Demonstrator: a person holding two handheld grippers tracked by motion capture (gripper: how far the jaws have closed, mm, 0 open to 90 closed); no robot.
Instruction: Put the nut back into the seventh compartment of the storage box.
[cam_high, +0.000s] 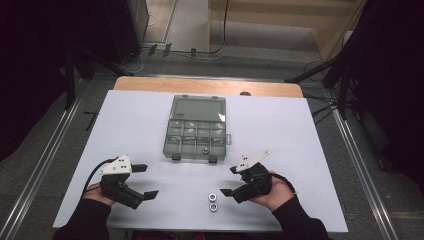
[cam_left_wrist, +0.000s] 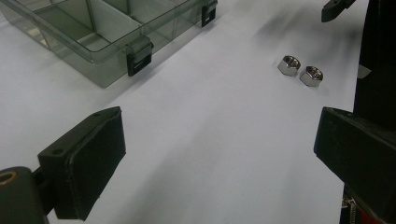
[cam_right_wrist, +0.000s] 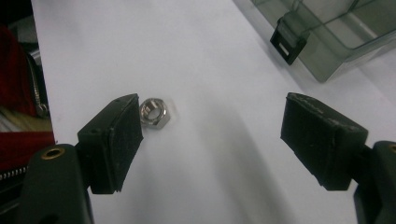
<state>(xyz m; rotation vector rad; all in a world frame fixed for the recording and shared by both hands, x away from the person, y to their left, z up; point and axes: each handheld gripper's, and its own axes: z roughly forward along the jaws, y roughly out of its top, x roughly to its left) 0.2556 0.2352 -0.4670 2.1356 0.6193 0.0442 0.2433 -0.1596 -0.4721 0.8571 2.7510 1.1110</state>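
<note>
Nuts (cam_high: 213, 201) wait on the bench; one already sits in the organizer box.

Right claw (cam_high: 228, 181), lower right of centre in the high view, stands apart and empty, one pad just beside a nut (cam_right_wrist: 155, 112). Left claw (cam_high: 144, 181), lower left, is also apart and empty. Both loose nuts lie at bottom centre of the bench (cam_high: 125, 125); the open organizer box (cam_high: 196, 131) at centre holds one nut (cam_high: 204, 149), so two seem left.
</note>
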